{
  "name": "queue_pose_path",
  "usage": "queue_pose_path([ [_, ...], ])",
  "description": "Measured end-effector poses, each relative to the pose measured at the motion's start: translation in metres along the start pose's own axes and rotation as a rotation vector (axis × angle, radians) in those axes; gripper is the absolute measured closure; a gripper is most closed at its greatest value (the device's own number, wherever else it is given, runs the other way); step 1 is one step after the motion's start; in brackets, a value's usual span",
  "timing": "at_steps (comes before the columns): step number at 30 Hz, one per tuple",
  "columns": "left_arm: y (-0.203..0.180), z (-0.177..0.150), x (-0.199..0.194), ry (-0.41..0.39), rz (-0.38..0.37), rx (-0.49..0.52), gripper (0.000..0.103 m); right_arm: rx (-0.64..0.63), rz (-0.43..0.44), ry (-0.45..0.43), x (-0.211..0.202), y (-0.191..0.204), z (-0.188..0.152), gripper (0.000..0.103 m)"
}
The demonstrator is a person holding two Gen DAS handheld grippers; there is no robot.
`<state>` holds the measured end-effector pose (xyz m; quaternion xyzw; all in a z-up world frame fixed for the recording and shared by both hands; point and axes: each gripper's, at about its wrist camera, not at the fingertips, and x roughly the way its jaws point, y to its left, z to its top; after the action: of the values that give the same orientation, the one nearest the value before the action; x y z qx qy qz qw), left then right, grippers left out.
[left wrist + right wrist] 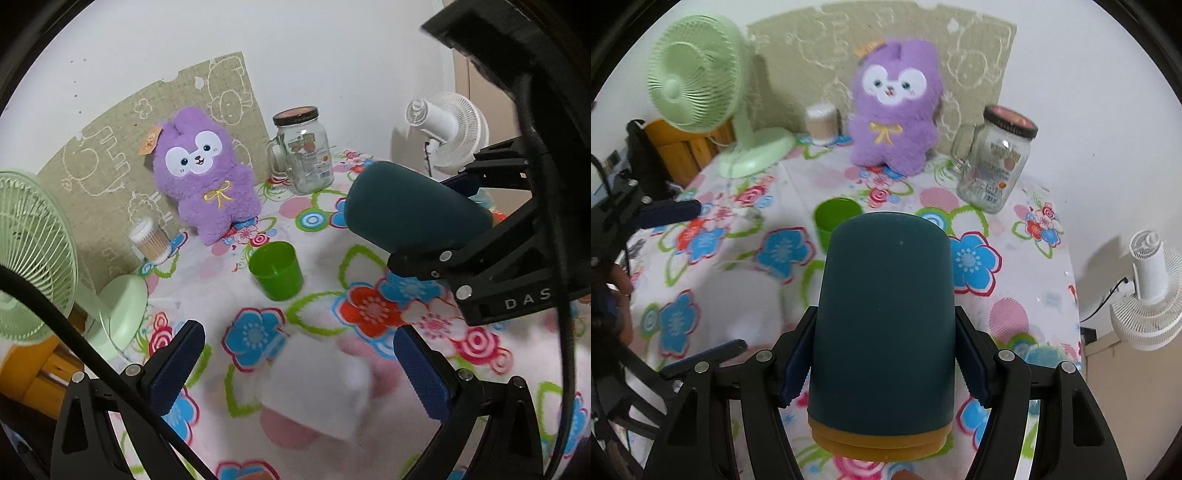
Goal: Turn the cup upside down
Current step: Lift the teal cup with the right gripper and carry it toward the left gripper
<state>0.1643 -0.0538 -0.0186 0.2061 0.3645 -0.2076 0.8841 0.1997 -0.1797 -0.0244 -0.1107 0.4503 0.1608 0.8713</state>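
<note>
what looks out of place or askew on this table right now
Nothing spilled or damaged. Only the dark teal cup with a mustard-yellow band is off the floral tablecloth, tipped on its side in the right hand-held gripper.

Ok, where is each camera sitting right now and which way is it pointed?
Left wrist: behind the open left gripper, aimed over the floral cloth at the green cup; the right gripper enters from its right.
Right wrist: behind the right gripper, clamped on the dark teal cup, facing the wall; the left gripper shows at its left.
Shared: purple plush, glass jar, both cups.
</note>
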Motion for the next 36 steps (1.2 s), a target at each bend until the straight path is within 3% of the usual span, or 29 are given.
queue_pose_path([
  [8, -0.023, -0.027, -0.044, -0.017, -0.056, -0.073, 0.0, 0.027, 0.079, -0.114, -0.047, 0.023, -0.038, 0.033],
  [12, -0.031, -0.043, -0.057, -0.002, -0.068, -0.107, 0.0, 0.042, 0.116, -0.118, -0.054, 0.032, -0.057, 0.033],
  [18, -0.045, -0.069, -0.069, 0.029, -0.07, -0.115, 0.0, 0.041, 0.13, -0.08, -0.059, 0.045, -0.087, 0.033],
  [26, -0.072, -0.108, -0.085, 0.072, -0.091, -0.096, 0.0, -0.09, 0.082, 0.003, -0.072, 0.074, -0.127, 0.033],
  [36, -0.089, -0.146, -0.082, 0.152, -0.116, -0.141, 0.0, -0.131, 0.068, 0.088, -0.07, 0.1, -0.166, 0.033],
])
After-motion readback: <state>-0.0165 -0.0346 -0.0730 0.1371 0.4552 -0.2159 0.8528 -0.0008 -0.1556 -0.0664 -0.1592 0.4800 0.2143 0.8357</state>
